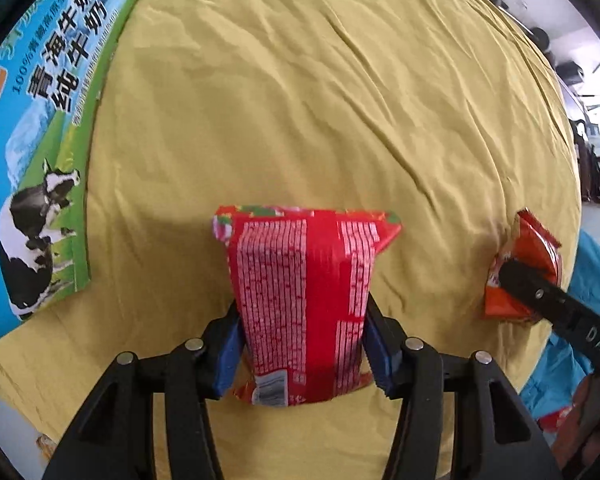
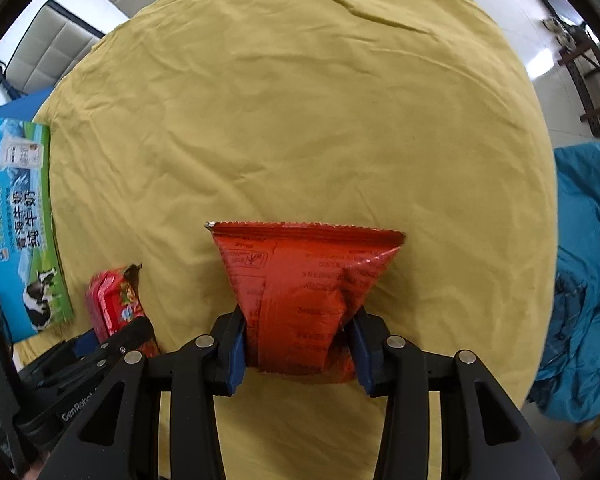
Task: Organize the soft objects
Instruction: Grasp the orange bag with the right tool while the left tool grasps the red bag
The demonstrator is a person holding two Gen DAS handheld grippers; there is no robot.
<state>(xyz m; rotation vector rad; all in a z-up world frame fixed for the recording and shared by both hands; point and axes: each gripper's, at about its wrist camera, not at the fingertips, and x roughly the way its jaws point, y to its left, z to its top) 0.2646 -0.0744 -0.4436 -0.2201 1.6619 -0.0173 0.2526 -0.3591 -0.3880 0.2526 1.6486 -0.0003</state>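
My left gripper (image 1: 302,344) is shut on a red snack packet (image 1: 300,280) with white print, held above the yellow cloth (image 1: 300,100). My right gripper (image 2: 298,346) is shut on an orange-red snack packet (image 2: 300,280), squeezed at its lower half. In the left wrist view the right gripper (image 1: 512,276) and its orange packet (image 1: 532,248) show at the right edge. In the right wrist view the left gripper (image 2: 116,332) and the red packet (image 2: 114,304) show at lower left.
A blue-green milk carton box (image 1: 48,140) with a cow picture lies at the left on the cloth, also in the right wrist view (image 2: 20,216). A blue cloth heap (image 2: 580,280) lies to the right, off the table. Chairs (image 2: 60,40) stand beyond the far edge.
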